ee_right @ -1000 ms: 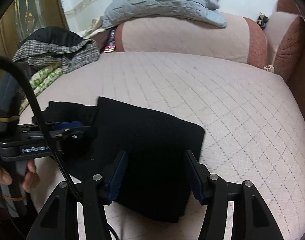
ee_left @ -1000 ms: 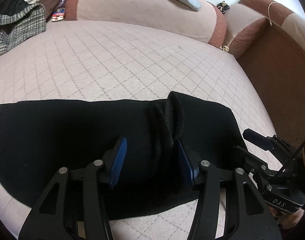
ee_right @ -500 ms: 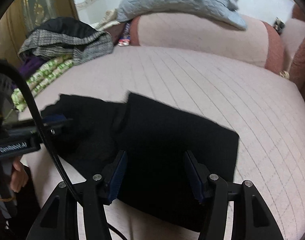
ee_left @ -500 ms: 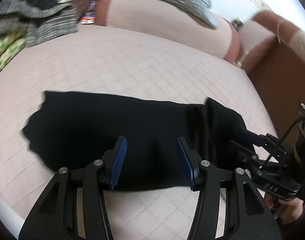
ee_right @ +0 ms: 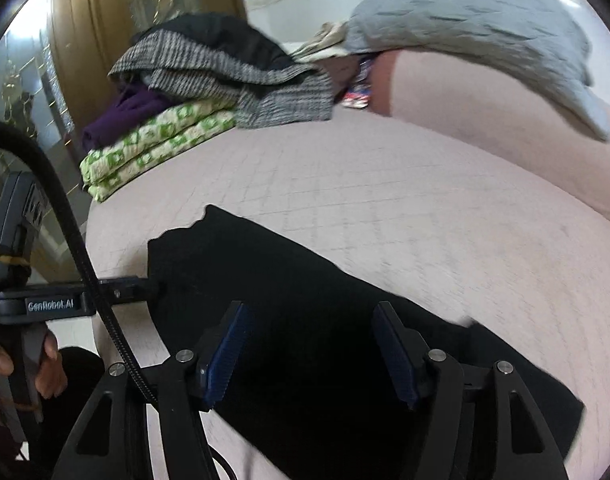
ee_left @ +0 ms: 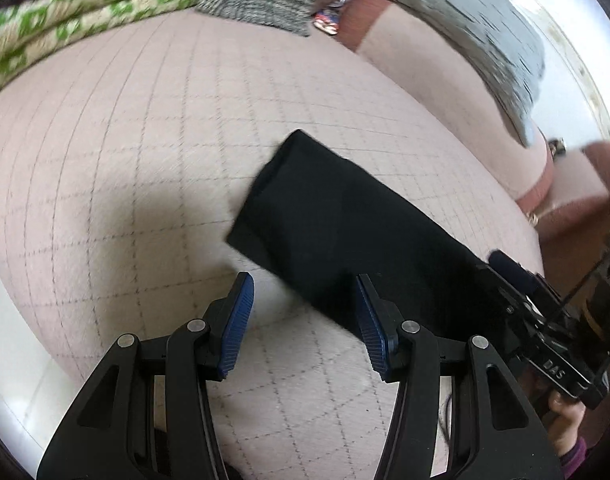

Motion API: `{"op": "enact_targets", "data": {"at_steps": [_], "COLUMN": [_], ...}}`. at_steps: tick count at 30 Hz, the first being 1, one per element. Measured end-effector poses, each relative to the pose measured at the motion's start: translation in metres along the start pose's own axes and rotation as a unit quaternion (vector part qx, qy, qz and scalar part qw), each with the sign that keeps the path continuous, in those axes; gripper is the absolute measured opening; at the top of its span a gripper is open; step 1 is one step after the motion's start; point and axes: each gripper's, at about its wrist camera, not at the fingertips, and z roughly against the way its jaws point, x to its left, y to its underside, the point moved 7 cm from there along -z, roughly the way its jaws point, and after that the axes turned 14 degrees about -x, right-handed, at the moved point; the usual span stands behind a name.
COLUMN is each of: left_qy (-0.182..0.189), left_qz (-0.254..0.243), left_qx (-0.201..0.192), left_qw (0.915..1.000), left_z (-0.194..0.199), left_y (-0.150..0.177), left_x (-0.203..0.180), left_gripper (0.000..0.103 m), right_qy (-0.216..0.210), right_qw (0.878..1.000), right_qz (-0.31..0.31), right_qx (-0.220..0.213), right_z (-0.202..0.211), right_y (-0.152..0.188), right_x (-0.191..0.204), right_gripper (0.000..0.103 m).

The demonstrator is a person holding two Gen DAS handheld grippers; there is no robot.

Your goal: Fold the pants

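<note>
The black pants (ee_left: 345,232) lie folded in a long strip on the pink quilted sofa seat (ee_left: 145,140). My left gripper (ee_left: 305,320) is open and empty, near the strip's front left end, over bare seat. My right gripper (ee_right: 311,348) is open and empty, low over the middle of the pants (ee_right: 305,300). The right gripper also shows at the right edge of the left wrist view (ee_left: 517,280), and the left gripper at the left of the right wrist view (ee_right: 145,284), by the strip's end. Both views are blurred by motion.
A pile of folded clothes (ee_right: 193,92) sits at the seat's far left end. A grey quilted blanket (ee_right: 485,28) lies over the pink and brown backrest (ee_right: 485,104). A brown armrest (ee_left: 577,208) stands at the right. The seat's front edge (ee_left: 21,320) is near.
Both grippers have swung left along the pants. The raised fold at the strip's right part has been laid down. Both grippers stayed open.
</note>
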Motion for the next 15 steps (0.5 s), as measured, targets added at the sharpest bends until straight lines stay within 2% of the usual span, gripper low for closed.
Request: {"op": "enact_targets", "data": {"at_steps": [3,6,12,15], "left_qy": [-0.016,-0.034,-0.038,-0.032], "left_qz": [-0.003,-0.015,-0.006,0.002], "left_qx": [-0.008,0.01,0.02,0.026], "left_qw": [0.9998,0.9992,0.9991,0.9991], "left_z": [0.003,-0.002,-0.01,-0.002], "left_y": [-0.001,0.005,0.005,0.006], "left_x": [0.004,0.006,0.006,0.009], "left_gripper": [0.051,0.051,0.051,0.051], "right_qy": [-0.018,-0.04,-0.061,-0.073], "right_qw": [1.0,0.999,0.995,0.992], "right_qz": [0.016,0.024,0.059,0.078], "right_qx": [0.008,0.018,0.05,0.065], "right_z": [-0.023,-0.049,-0.092,-0.11], "right_y": [-0.01,-0.02,-0.026,-0.028], "right_x": [0.01,0.02,0.037,0.043], "right_gripper": [0.063,0.064,0.065,0.065]}}
